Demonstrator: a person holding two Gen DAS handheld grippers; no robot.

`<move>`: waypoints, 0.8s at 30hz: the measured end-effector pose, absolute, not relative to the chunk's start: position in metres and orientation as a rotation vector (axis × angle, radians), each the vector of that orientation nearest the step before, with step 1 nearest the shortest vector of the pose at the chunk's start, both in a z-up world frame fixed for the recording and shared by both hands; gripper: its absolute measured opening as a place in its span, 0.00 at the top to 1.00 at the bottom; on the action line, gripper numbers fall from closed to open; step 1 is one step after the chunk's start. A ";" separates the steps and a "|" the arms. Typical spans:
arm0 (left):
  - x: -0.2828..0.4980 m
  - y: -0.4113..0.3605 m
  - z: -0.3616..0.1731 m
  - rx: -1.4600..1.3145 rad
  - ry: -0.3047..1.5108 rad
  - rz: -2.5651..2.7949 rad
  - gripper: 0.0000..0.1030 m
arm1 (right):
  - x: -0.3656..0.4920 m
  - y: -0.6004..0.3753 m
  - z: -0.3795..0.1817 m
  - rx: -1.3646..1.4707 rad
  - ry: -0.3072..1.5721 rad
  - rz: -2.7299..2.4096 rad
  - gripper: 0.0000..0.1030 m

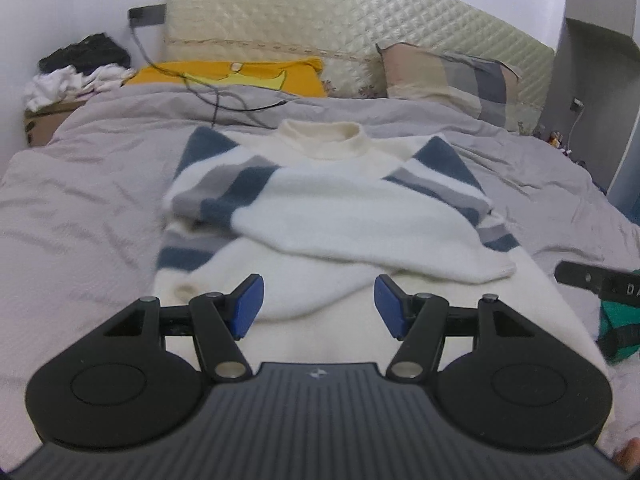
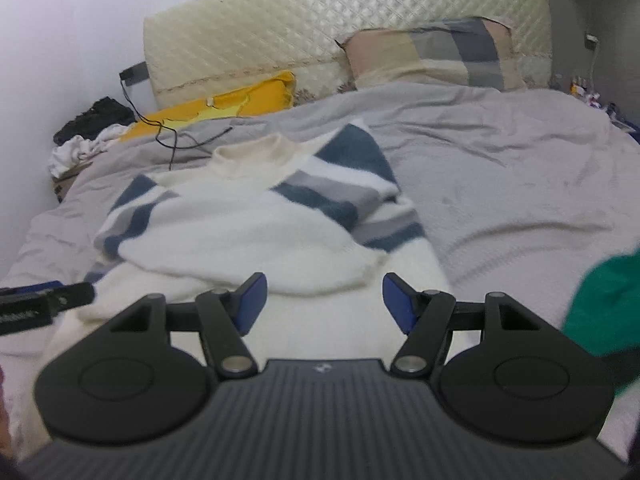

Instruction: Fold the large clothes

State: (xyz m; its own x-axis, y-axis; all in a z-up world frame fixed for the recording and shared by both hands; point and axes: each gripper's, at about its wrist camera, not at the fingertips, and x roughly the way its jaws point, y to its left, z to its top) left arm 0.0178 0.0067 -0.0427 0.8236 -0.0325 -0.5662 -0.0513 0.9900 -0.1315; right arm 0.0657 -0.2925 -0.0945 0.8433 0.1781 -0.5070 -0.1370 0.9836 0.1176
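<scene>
We see a white sweater [image 1: 320, 208] with blue and grey stripes lying on the grey duvet [image 1: 88, 184] of a bed, its cream collar [image 1: 324, 136] at the far end toward the quilted headboard [image 1: 360, 28]. Both sleeves are folded in across the chest, the upper one running from the left shoulder down to the right, its cuff resting near the sweater's right edge. Our left hand-held gripper [image 1: 319, 307] hovers over the near part of the sweater with its blue pads [image 1: 249, 307] apart and nothing between them; the fabric lies below, untouched. Our right hand-held gripper [image 2: 324, 304] hangs just beside it on the right, also over the near part, jaws likewise spread and empty. Each gripper shows at the edge of the other's view. Beyond the sweater, a yellow pillow [image 1: 240, 76] sits far left and a patchwork pillow [image 1: 448, 80] far right, both against the headboard. A black cable [image 1: 216, 96] trails over the duvet near the yellow pillow. A pile of dark and white clothes [image 1: 76, 72] lies at the far left by the wall. A green sleeve [image 2: 600, 304] shows at the right edge of the right wrist view.
</scene>
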 end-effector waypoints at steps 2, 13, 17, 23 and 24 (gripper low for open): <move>0.008 0.007 -0.041 -0.145 0.613 0.010 0.35 | 0.061 -0.299 -0.095 0.099 0.562 0.153 0.36; -0.022 0.043 -0.045 -0.242 0.697 0.144 0.35 | 0.053 -0.321 -0.109 0.130 0.640 0.044 0.34; -0.024 0.079 -0.048 -0.374 0.761 0.240 0.35 | 0.055 -0.349 -0.117 0.243 0.676 -0.038 0.18; -0.037 0.142 -0.061 -0.655 0.792 0.320 0.32 | 0.065 -0.385 -0.142 0.459 0.775 -0.147 0.18; -0.037 0.148 -0.067 -0.707 0.808 0.310 0.32 | 0.065 -0.388 -0.147 0.498 0.789 -0.147 0.18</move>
State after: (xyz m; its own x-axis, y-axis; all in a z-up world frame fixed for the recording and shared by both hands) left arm -0.0371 0.1484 -0.0667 0.6632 -0.0077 -0.7484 -0.5063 0.7319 -0.4562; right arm 0.0651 -0.3882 -0.1466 0.7009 0.0564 -0.7111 0.3084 0.8750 0.3733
